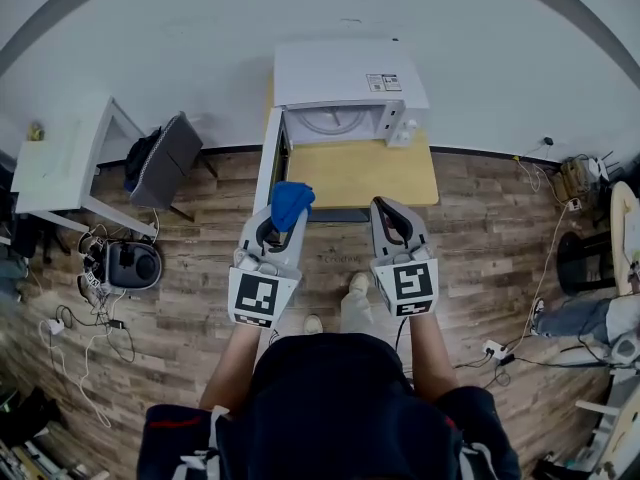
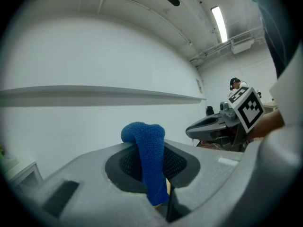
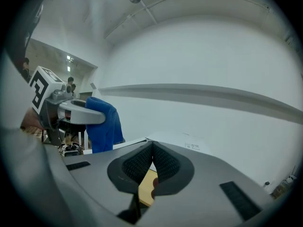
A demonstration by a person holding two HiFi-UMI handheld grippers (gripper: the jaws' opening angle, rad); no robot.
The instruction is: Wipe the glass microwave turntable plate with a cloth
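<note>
Plate (image 1: 335, 120) sits in the microwave (image 1: 345, 73), one o'clock from the left gripper (image 1: 283, 218) pinching the cloth (image 1: 292, 200), eleven o'clock from the empty, pressed-together right gripper (image 1: 386, 208).

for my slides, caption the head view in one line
Facing the open microwave and its glass turntable plate: left gripper clamps a blue cloth, right gripper shut, empty.
</note>
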